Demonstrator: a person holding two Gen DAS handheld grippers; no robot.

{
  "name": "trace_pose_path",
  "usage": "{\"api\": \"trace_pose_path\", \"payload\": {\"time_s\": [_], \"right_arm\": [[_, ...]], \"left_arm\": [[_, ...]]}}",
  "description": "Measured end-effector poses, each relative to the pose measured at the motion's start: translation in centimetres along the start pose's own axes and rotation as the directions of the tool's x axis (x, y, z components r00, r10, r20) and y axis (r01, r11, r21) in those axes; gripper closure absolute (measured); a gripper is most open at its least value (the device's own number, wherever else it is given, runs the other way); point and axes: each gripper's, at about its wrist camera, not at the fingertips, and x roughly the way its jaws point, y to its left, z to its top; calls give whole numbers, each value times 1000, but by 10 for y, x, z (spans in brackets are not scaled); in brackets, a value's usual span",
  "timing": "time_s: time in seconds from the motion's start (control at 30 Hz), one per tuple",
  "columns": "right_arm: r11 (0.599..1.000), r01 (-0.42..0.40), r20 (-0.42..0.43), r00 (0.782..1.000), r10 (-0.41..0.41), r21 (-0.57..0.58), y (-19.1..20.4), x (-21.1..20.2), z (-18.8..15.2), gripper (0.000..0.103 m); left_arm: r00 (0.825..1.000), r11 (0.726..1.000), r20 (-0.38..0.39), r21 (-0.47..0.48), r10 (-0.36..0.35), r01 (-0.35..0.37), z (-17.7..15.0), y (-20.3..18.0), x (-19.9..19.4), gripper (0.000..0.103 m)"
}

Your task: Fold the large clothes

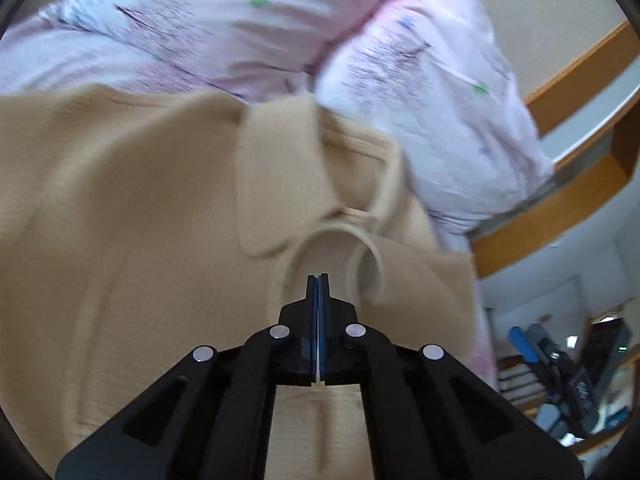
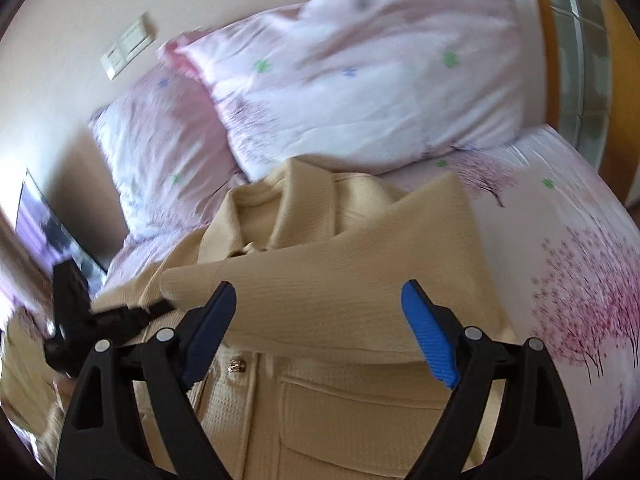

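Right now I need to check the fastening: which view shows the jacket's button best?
The right wrist view: the metal button shows on the jacket front, between the open right gripper's fingers. The left wrist view shows only collar, no button.

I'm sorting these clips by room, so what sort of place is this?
Most likely a bedroom at home. A tan jacket lies on a bed sheet printed with pink trees, matching pillows are piled behind it, and there is a light switch on the wall.
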Motion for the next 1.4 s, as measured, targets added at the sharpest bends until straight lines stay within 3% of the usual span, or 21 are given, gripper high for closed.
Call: {"api": "trace_pose_path", "payload": {"time_s": [0.1, 0.2, 0.3, 0.37, 0.43, 0.5, 0.53, 0.6, 0.63, 0.7, 0.87, 1.0, 1.17, 1.23, 1.33, 1.4], "right_arm": [[996, 0, -40, 999, -4, -85, 31, 24, -2, 47], [989, -36, -94, 995, 22, -142, 64, 56, -4, 61], [977, -45, -128, 992, 18, -207, 95, 86, -11, 64], [962, -22, -215, 976, -38, -271, 113, 114, -26, 69], [932, 55, -247, 957, -151, -358, 125, 136, -45, 68], [872, 133, -168, 957, -237, -472, 142, 135, -59, 65], [863, 141, -158, 956, -245, -485, 146, 132, -60, 65], [887, 102, -167, 966, -197, -451, 145, 118, -55, 58], [917, 48, -179, 975, -129, -395, 139, 106, -47, 45], [950, -22, -176, 984, -35, -311, 130, 87, -38, 32], [970, -126, -198, 977, 85, -207, 118, 59, -28, 29], [971, -141, -222, 970, 97, -195, 117, 53, -33, 29], [974, -110, -223, 973, 64, -198, 108, 48, -39, 29], [975, -97, -219, 974, 52, -199, 104, 47, -40, 29], [977, -85, -217, 975, 41, -195, 98, 45, -39, 29], [978, -79, -215, 976, 36, -192, 94, 43, -39, 29]], "left_arm": [[995, 996, -47, 6, 90, -90, -6, 16, 7, 103], [997, 1000, -72, -7, 21, -21, -14, 22, 0, 103], [999, 999, -47, 41, -11, 13, -18, 17, -25, 103], [1000, 997, -7, 75, 0, 0, -20, 18, -51, 91], [999, 995, 41, 93, 23, -26, -22, 22, -75, 45], [991, 992, 114, 98, 64, -75, -23, 36, -104, 33], [987, 990, 138, 97, 86, -99, -21, 43, -115, 31], [976, 987, 168, 60, 137, -149, -22, 67, -140, 31], [969, 985, 184, 14, 165, -171, -22, 88, -157, 31], [956, 976, 200, -84, 214, -201, -21, 123, -180, 31], [937, 917, 220, -353, 272, -183, -19, 204, -215, 31], [922, 839, 252, -531, 295, -123, -13, 252, -223, 33], [908, 742, 273, -667, 317, -58, -12, 288, -220, 44], [899, 719, 286, -693, 332, -45, -13, 296, -222, 46], [879, 684, 322, -730, 352, -7, -12, 308, -225, 59], [872, 674, 331, -738, 361, 1, -10, 310, -225, 76]]}}
